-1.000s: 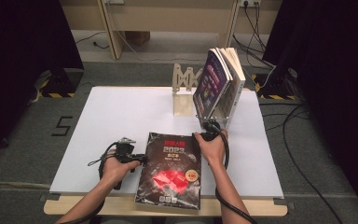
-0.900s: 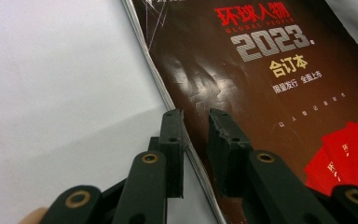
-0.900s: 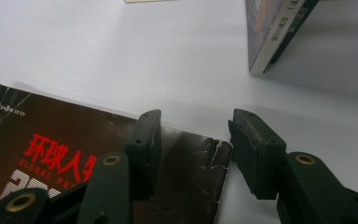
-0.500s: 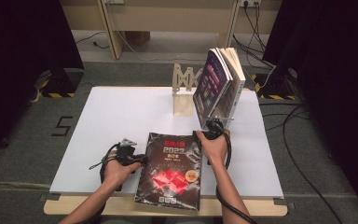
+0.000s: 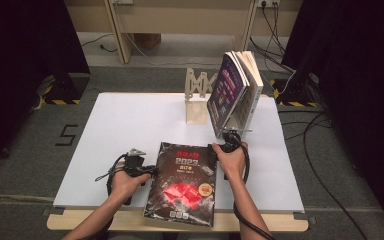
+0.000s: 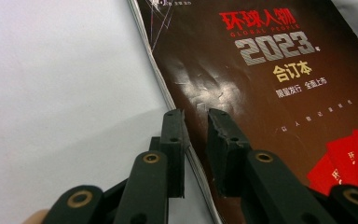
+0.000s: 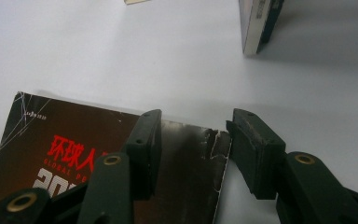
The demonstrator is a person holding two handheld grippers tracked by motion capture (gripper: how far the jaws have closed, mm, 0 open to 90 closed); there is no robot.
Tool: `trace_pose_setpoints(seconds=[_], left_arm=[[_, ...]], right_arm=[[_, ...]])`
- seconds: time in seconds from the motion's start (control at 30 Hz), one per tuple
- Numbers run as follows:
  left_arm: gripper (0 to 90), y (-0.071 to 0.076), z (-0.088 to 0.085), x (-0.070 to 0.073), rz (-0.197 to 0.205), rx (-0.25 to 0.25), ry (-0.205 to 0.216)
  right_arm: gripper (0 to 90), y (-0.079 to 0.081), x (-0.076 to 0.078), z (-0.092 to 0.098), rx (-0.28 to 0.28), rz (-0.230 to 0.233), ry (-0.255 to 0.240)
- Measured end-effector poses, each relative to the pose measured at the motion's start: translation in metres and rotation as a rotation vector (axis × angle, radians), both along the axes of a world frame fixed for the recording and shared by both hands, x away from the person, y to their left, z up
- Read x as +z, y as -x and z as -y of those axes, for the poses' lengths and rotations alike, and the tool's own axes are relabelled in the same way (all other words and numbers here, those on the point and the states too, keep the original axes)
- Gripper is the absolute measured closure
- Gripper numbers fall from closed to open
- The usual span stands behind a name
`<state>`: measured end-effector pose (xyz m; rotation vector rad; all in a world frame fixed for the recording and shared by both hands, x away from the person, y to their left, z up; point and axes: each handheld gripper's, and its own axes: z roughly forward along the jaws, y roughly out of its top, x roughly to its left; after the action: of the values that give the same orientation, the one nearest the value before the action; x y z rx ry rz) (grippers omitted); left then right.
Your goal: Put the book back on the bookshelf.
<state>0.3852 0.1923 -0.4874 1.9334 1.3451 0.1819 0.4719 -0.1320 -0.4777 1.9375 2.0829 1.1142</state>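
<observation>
Over magazine edges: left tool narrow, right tool wide.

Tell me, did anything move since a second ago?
Nothing visibly moved. The left gripper still straddles the left edge of the dark magazine, jaws nearly together, and the right gripper still sits at its top right corner, jaws wide. The leaning books and the white table look the same.
</observation>
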Motion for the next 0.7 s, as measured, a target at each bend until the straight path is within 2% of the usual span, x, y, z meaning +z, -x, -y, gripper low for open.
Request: trace_pose_setpoints(seconds=[0.2, 0.33, 0.4, 0.53, 0.7], left_arm=[[76.4, -0.0008, -0.0005, 0.0002, -0.007, -0.002, 0.004], [76.4, -0.0007, -0.0003, 0.0003, -0.005, -0.002, 0.000], [76.4, -0.0007, -0.0004, 0.0002, -0.005, -0.003, 0.001], [76.3, -0.0006, -0.0004, 0.0002, -0.005, -0.003, 0.001], [76.3, -0.0005, -0.0005, 0.0003, -0.006, -0.002, 0.001]], right_arm=[[53.6, 0.0024, -0.0002, -0.0001, 0.005, -0.009, -0.010], [54.2, 0.0035, -0.0011, 0.0013, -0.009, -0.019, -0.039], [54.7, 0.0043, -0.0008, 0.0021, -0.020, -0.039, -0.072], [56.3, 0.0063, -0.0008, 0.0032, -0.018, -0.053, -0.090], [57.6, 0.0092, 0.0040, 0.0038, -0.022, -0.041, -0.122]])
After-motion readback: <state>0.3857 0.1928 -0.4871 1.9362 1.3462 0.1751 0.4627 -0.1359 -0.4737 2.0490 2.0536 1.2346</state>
